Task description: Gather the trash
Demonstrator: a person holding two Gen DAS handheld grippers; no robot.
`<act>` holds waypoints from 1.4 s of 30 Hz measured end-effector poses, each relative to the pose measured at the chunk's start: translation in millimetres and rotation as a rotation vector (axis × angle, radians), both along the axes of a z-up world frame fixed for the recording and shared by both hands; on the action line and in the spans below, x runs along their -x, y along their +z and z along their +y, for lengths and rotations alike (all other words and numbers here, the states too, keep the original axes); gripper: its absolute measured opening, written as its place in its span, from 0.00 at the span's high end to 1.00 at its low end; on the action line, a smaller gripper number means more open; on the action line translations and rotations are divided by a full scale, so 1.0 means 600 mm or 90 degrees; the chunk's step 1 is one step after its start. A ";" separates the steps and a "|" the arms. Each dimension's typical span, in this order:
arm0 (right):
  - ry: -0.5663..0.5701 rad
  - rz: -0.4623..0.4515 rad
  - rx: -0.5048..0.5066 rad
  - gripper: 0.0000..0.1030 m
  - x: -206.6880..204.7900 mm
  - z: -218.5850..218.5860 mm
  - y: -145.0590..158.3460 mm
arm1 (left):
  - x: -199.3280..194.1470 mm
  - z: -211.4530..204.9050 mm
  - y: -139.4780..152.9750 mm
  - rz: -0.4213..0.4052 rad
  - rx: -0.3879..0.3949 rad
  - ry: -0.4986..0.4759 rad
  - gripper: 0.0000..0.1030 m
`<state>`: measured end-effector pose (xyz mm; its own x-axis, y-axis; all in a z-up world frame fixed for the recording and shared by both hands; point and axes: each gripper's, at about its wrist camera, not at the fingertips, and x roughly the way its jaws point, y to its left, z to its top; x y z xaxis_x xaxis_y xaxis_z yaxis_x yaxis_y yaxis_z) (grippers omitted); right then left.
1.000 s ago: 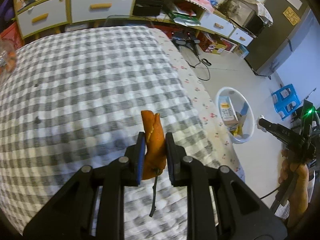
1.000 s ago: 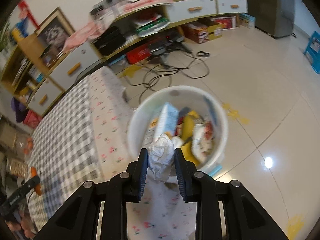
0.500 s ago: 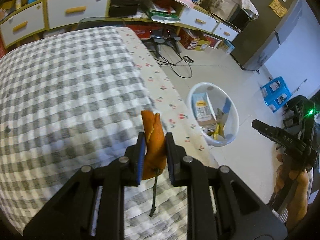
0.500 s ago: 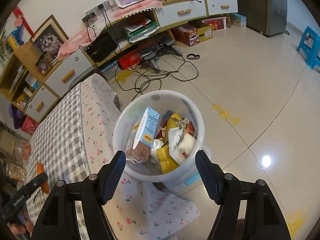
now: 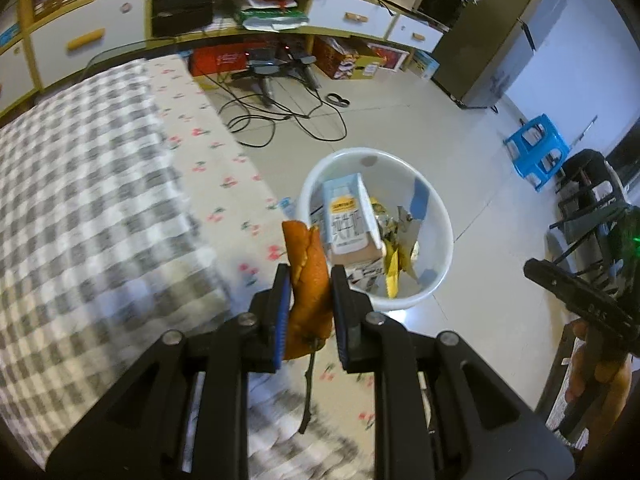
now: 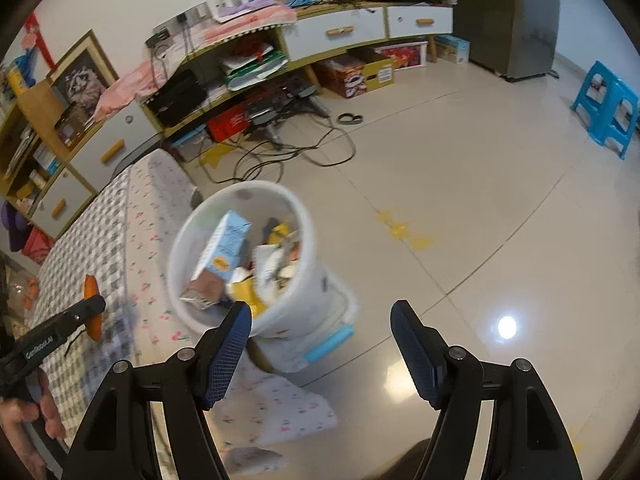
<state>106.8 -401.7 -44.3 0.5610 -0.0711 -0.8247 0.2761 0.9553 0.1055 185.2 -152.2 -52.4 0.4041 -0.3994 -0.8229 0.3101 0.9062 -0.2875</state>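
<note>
While the checkered surface (image 5: pixel 80 208) with its cherry-print cloth edge fills the left side of the left wrist view, the real action is over by the white trash bin (image 5: pixel 440 240) sitting on the tiled floor (image 6: pixel 460 184) right beside that edge, already stuffed with a blue-and-white carton (image 5: pixel 346 220) and a bunch of crumpled wrappers. So the step in hand looks like the carry-to-bin part: the left tongs (image 5: pixel 306 292) are clamped narrow on an orange peel (image 5: pixel 308 276) with a dark stem dangling below it, and the peel hangs above the cloth edge, just short of the bin's near rim rather than over the opening. The right tongs (image 6: pixel 320 340) are spread wide with nothing between them, hovering off to the floor side of the bin, so that hand seems done with its bit for now. Next move probably calls for pushing the left tongs a little further out so the peel sits squarely over the bin mouth, then letting go. Drop early and it likely lands on the cloth or floor instead.
</note>
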 end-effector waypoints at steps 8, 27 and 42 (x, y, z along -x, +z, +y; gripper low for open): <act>0.031 0.004 0.052 0.29 0.000 0.018 0.003 | -0.039 -0.064 -0.008 -0.002 -0.013 -0.027 0.79; 0.021 -0.003 0.028 0.28 0.011 0.009 0.013 | -0.025 -0.068 0.013 -0.033 -0.070 0.001 0.09; 0.141 -0.055 0.066 0.14 0.075 0.143 0.055 | 0.193 0.089 0.066 -0.099 -0.110 0.091 0.01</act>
